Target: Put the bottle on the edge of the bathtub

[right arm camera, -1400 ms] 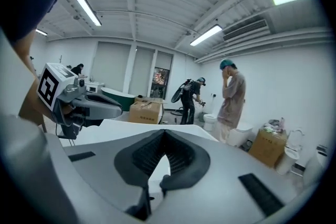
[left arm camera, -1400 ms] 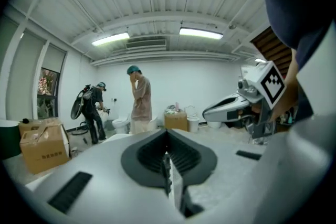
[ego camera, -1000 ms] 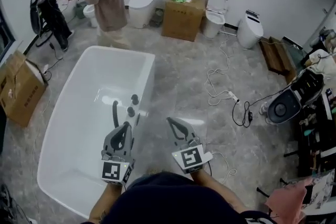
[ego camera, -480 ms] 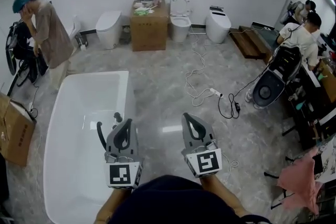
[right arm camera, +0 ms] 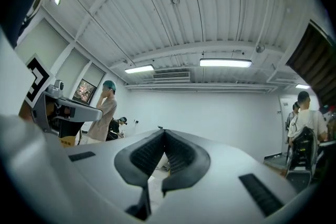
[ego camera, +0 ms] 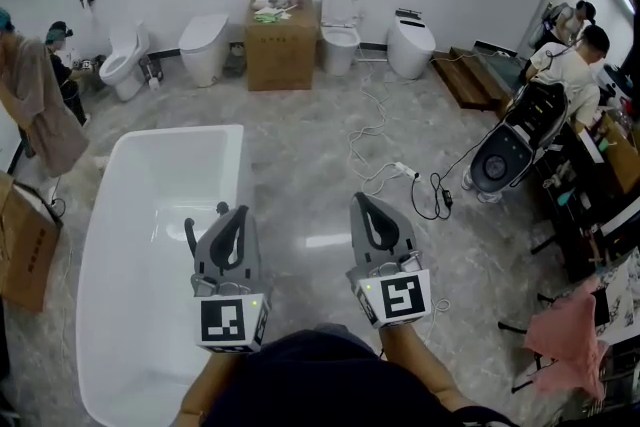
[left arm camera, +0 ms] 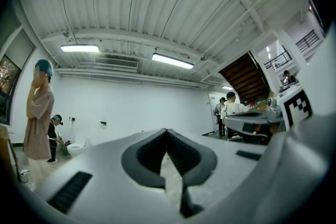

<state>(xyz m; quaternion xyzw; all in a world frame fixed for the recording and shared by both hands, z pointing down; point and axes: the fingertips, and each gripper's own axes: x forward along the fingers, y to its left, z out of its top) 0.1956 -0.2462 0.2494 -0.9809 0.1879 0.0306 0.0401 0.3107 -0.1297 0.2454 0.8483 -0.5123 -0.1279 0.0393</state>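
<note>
Fingers on both grippers are pressed shut, tip to tip, with nothing between them. Left gripper [ego camera: 240, 212] is held over the right rim of the white tub [ego camera: 170, 132], just beside the black faucet [ego camera: 189, 237]. Right gripper [ego camera: 360, 200] is alongside, over the grey floor [ego camera: 320, 165], apart from the tub.

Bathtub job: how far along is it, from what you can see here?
Done: nothing I can confirm. No bottle shows on the bathtub rim, only a dark tap fitting. In hand: nothing. The left gripper and right gripper are both shut and empty, held out in front of the person. Left: find the bottle, pick it up and stand it on the rim.
</note>
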